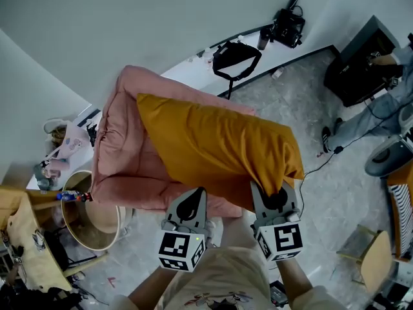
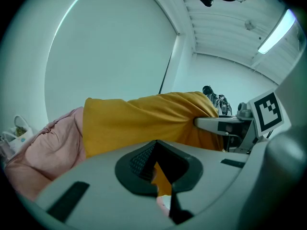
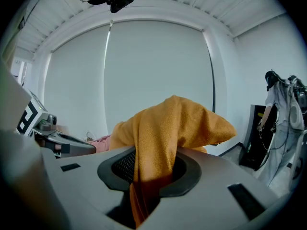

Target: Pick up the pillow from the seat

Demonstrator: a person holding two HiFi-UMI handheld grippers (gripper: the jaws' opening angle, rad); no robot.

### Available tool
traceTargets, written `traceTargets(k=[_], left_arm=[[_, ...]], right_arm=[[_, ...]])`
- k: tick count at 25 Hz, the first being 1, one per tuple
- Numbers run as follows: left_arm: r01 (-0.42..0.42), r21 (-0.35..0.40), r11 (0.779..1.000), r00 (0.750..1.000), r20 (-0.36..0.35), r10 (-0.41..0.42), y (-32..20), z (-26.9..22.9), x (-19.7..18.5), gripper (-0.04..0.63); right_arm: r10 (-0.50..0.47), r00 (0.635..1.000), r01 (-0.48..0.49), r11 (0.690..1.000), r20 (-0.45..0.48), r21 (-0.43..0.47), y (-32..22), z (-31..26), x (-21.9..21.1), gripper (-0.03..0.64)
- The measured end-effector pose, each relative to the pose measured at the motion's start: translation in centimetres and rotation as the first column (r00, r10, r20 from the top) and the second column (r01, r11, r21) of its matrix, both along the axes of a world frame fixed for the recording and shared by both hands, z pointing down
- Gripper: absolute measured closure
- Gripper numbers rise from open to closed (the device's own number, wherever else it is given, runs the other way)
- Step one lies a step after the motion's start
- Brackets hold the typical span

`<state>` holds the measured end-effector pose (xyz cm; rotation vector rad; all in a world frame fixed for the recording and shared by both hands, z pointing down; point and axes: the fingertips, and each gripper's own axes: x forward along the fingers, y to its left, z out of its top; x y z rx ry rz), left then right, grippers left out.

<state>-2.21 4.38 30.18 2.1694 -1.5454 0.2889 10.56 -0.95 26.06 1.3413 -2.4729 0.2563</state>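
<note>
now | 1 pillow [image 1: 219,147] | 1 seat [image 1: 119,157] | 2 hand-held grippers [image 1: 193,200] [image 1: 271,196] pinching pillow

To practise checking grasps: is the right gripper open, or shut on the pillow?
Shut on it. In the right gripper view, a fold of the orange pillow sits pinched between the right gripper's jaws.

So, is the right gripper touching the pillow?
Touching. In the right gripper view, the right gripper has a fold of the pillow pinched between its jaws.
</note>
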Motion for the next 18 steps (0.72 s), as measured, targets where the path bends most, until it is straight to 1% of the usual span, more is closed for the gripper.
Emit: traceTargets(k=[4,8,12,18], left_arm=[[0.0,0.038,0.999,1.0,0.006,0.0,0.9,-1.6,-0.5,0.591],[-0.002,0.049,0.999,1.0,-0.013,0.003,2.4,-2.2,-0.5,0.591],[-0.02,0.061,0.998,0.999,-0.026,0.021,3.6,-2.8,-0.6,0.591],[-0.052,0.11,0.993,0.998,-0.019,0.054,4.4,-4.8,-0.5,0.591]], right_arm=[[0.02,1.0,-0.02,1.0,0.013,0.017,1.1,-1.3,0.2,0.486],[0.034,0.999,-0.035,0.999,0.014,0.033,2.5,-2.0,0.6,0.486],[0.04,0.999,-0.041,0.997,0.02,0.06,3.7,-3.2,0.3,0.486],[0.047,0.999,-0.049,0.994,0.023,0.1,5.3,-5.6,-0.1,0.486]])
